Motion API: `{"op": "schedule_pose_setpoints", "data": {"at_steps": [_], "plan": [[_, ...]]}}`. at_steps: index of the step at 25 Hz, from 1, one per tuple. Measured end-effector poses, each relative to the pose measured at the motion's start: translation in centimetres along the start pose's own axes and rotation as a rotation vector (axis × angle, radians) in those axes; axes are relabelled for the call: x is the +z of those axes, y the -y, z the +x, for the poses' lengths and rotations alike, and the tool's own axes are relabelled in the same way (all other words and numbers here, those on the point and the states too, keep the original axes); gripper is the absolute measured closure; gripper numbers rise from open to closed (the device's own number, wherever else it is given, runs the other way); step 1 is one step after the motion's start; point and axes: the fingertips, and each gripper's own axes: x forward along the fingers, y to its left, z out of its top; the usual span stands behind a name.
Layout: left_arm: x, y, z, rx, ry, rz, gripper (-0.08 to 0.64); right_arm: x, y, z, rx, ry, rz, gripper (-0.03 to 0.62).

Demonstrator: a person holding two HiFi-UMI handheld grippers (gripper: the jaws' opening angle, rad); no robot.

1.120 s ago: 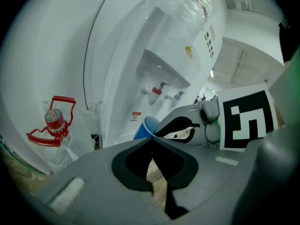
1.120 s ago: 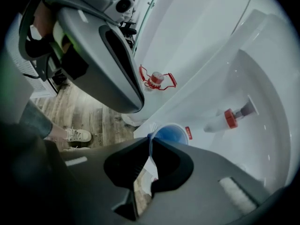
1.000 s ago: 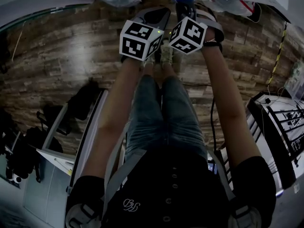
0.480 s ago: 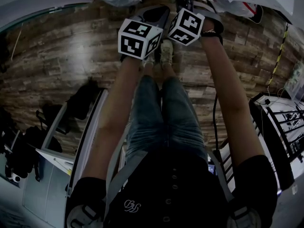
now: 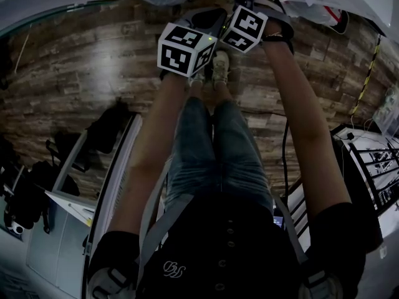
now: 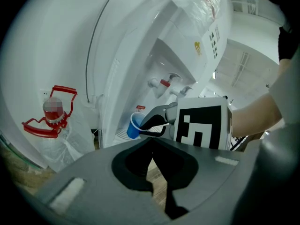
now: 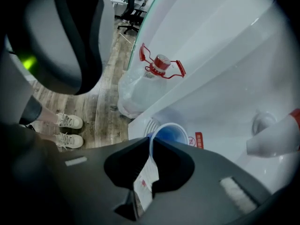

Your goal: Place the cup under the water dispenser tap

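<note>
- Right gripper (image 7: pixel 149 149) has edged farther toward the water dispenser (image 6: pixel 197 36) over the last second, its jaws clamped on the rim of the blue cup (image 7: pixel 169 136).
- Cup hangs low at the recess, below and left of the red tap (image 6: pixel 164 83), apparently not yet set down.
- Left gripper (image 6: pixel 151 154) waits near, jaws together and empty.

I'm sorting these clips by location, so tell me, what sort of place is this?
Probably an office or lab break corner: a white water dispenser with taps, a spare water bottle bagged beside it on wood-look flooring, and office chairs further back.
</note>
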Motion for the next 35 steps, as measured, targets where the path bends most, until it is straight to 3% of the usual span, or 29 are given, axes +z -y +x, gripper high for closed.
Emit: {"op": "schedule_pose_setpoints", "data": {"at_steps": [6, 16, 25, 35], "plan": [[-0.3, -0.2, -0.3, -0.002, -0.008, 0.0, 0.563, -0.5, -0.5, 0.6, 0.026, -0.017, 0.036, 0.564], [-0.5, 0.6, -0.6, -0.016, -0.034, 0.009, 0.562, -0.7, -1.7, -0.6, 0.039, 0.018, 0.099, 0.382], [1.0, 2.0, -1.5, -0.023, -0.033, 0.042, 0.563, 0.2, -1.8, -4.5, 0.006, 0.116, 0.141, 0.377], [3.8, 3.7, -4.1, -0.02, -0.029, 0.105, 0.563, 1.1, -1.0, -11.1, -0.001, 0.195, 0.289, 0.377]]}}
